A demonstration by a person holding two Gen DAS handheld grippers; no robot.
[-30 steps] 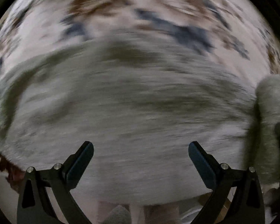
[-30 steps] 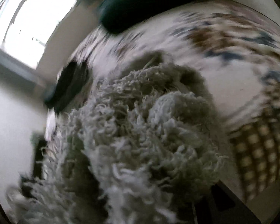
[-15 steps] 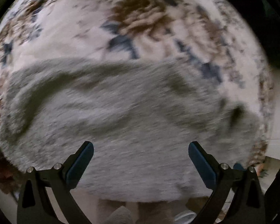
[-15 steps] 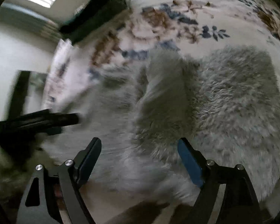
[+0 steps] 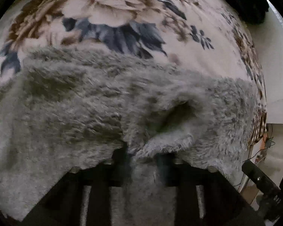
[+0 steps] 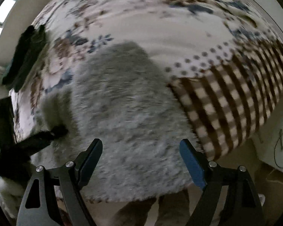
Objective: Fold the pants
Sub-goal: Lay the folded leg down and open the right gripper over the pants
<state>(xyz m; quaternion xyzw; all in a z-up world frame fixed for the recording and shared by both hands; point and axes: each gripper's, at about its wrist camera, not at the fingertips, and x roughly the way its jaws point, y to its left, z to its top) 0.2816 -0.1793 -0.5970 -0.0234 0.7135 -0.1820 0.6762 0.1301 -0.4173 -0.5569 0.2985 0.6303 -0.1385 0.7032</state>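
Two wrist views show one pair of fluffy grey pants (image 5: pixel 96 101) lying on a bed with a floral bedspread (image 5: pixel 111 5). Only the left wrist view shows a grasp up close: the left gripper (image 5: pixel 143 160) has its fingers drawn close together, pinching a bunched fold of the pants at the near edge of the bed, with fleece spilling over and hiding most of the fingers. Just beyond the pinch, the fabric forms a dark hollow. Only the right wrist view shows the whole garment: the pants (image 6: pixel 122 116) form a broad grey heap reaching from the near edge toward the middle of the bed. The right gripper (image 6: pixel 141 150) hovers over that near edge with its fingers spread wide, blue pads visible, holding nothing. At the left of this view a black gripper bites into the pants' left side.

A brown-and-cream checked border (image 6: pixel 230 105) of the bedspread hangs over the right edge of the bed. Dark folded clothing (image 6: pixel 24 56) sits near the far left corner. A cable (image 6: pixel 281 146) trails on the floor at right.

The pants look shaggy, thick and crumpled.
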